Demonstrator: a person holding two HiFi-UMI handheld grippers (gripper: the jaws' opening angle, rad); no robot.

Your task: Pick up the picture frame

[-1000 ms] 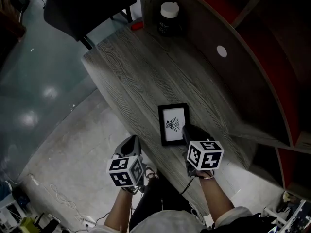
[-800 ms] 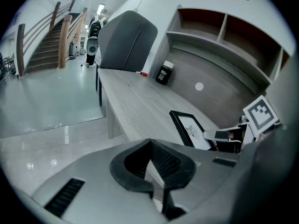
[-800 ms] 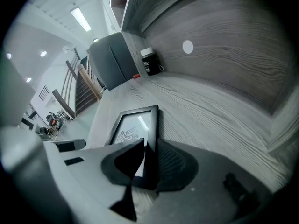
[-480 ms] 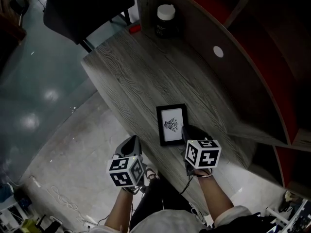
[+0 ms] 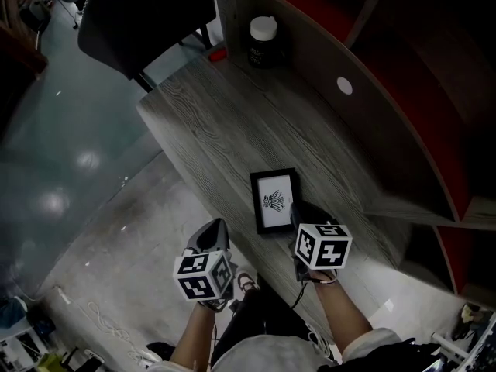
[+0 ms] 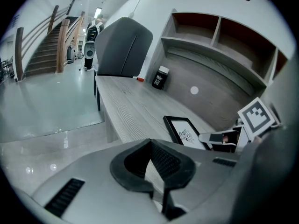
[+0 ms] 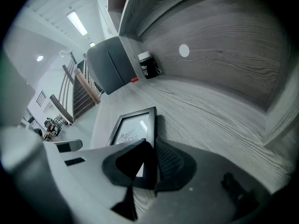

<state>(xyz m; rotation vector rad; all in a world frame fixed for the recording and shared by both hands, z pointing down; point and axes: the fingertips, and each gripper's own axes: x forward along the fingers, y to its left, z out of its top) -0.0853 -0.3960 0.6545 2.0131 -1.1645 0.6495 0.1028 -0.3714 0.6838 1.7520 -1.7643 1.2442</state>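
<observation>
The picture frame [image 5: 275,201] lies flat on the grey wood-grain counter [image 5: 232,122], close to its near end, with a small dark drawing on white paper facing up. The right gripper [image 5: 301,210] sits at the frame's near right corner. In the right gripper view its jaws have just been closing, and the right gripper [image 7: 153,146] now stands narrow, pinching the black right-hand rail of the picture frame [image 7: 133,127] between its pads.

The left gripper [image 5: 214,229] hangs to the left of the frame, off the counter's edge and above the pale floor [image 5: 93,192], apart from the frame. In its own view the left gripper [image 6: 150,146] has its tips drawn together with nothing between them; the picture frame [image 6: 184,132] shows beyond it to the right.

At the far end of the counter a dark jar [image 5: 263,41] with a white lid stands against the curved back panel, well apart from the frame, and a small red thing [image 5: 219,53] lies just left of it. A dark chair [image 5: 147,18] stands beyond the counter's far left corner.
</observation>
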